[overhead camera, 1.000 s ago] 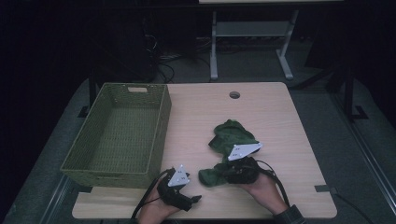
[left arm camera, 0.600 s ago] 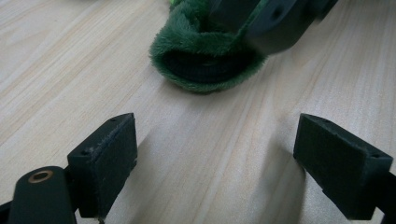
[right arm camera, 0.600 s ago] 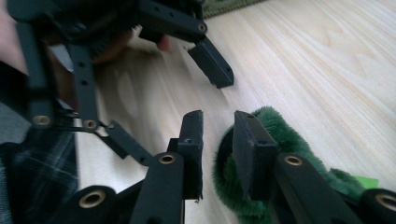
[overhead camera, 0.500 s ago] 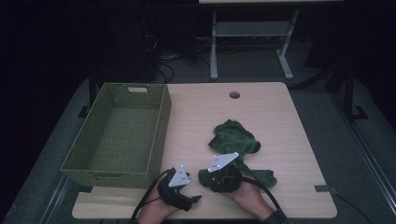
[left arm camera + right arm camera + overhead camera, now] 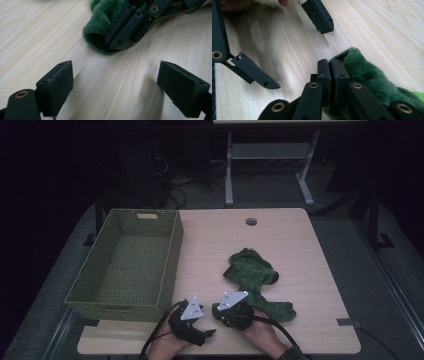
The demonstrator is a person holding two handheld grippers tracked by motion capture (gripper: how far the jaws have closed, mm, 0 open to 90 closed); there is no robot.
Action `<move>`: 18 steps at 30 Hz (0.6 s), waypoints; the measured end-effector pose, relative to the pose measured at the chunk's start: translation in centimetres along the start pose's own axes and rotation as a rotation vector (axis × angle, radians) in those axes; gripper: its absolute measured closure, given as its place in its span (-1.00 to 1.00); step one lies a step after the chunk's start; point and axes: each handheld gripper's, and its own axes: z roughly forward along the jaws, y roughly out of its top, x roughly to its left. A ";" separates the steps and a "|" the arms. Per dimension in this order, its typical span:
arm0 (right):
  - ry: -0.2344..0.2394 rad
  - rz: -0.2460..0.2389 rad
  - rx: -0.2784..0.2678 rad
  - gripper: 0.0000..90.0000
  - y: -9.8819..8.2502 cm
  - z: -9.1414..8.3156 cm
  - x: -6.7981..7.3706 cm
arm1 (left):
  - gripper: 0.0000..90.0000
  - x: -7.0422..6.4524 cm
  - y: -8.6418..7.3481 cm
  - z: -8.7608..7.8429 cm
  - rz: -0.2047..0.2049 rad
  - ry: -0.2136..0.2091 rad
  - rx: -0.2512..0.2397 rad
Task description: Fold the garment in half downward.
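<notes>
At the far left of the bench [image 5: 280, 240] I see the green woven basket [image 5: 125, 265], its long side running along the bench's left edge. Just past its near corner sit my left tongs [image 5: 209, 334], low over bare wood at the near edge, spread wide with nothing between the pads [image 5: 56, 85]. Right beside them are my right tongs [image 5: 216, 310]. Their jaws have just been closing, and in the right gripper view I see them pressed together on the near end of the green fuzzy cloth [image 5: 364, 72]. From that pinched end the cloth [image 5: 252, 275] trails off to the right and away, bunched in a heap on the bench's right half, well apart from the basket.
</notes>
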 end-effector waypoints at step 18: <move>0.099 0.128 -0.202 0.93 -0.4 -6.0 -2.6 | -0.71 0.0 0.0 0.0 -0.005 -0.001 0.001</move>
